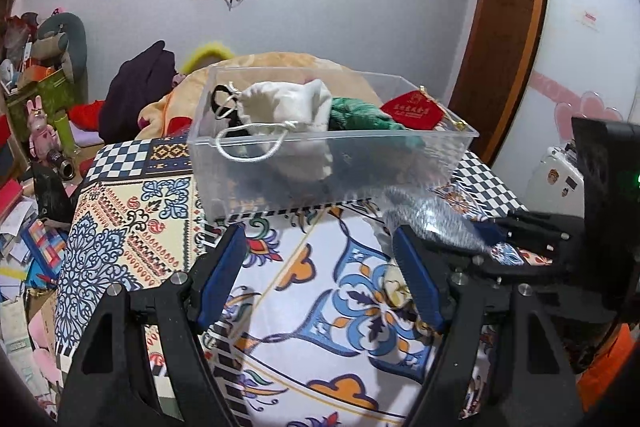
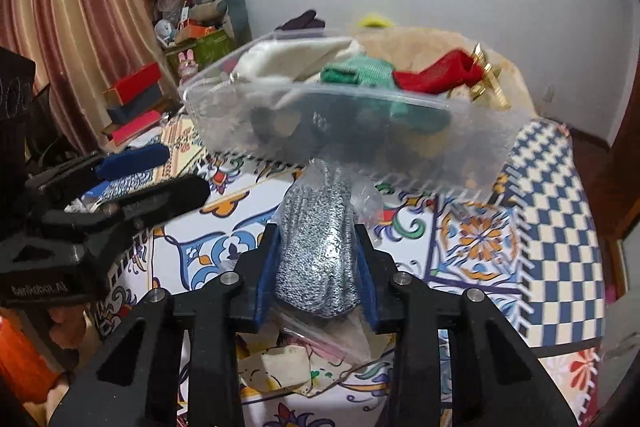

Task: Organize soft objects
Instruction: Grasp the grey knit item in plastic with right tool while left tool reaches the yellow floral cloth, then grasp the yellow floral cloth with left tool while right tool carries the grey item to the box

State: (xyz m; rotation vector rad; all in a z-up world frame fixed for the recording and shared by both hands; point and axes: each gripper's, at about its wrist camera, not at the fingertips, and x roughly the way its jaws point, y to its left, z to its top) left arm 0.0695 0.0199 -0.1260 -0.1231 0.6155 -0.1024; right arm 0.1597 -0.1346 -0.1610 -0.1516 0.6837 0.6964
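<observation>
A clear plastic bin (image 1: 408, 163) (image 2: 460, 143) stands on the patterned tablecloth (image 1: 132, 227). It holds a white drawstring pouch (image 1: 288, 107) (image 2: 288, 59), a green knit item (image 1: 360, 115) (image 2: 356, 73) and a red pouch (image 1: 414, 113) (image 2: 436, 73). My right gripper (image 2: 316, 239) is shut on a grey speckled cloth in a clear plastic bag (image 2: 316, 247), held just before the bin; it also shows in the left wrist view (image 1: 432, 219). My left gripper (image 1: 320, 247) is open and empty over the cloth, in front of the bin.
A bagged cloth item (image 2: 280, 367) lies on the table under my right gripper. A blanket-covered bed (image 1: 256, 67) lies behind the bin. Cluttered boxes and toys (image 1: 36, 107) stand at the left. A wooden door frame (image 1: 508, 27) is at the right.
</observation>
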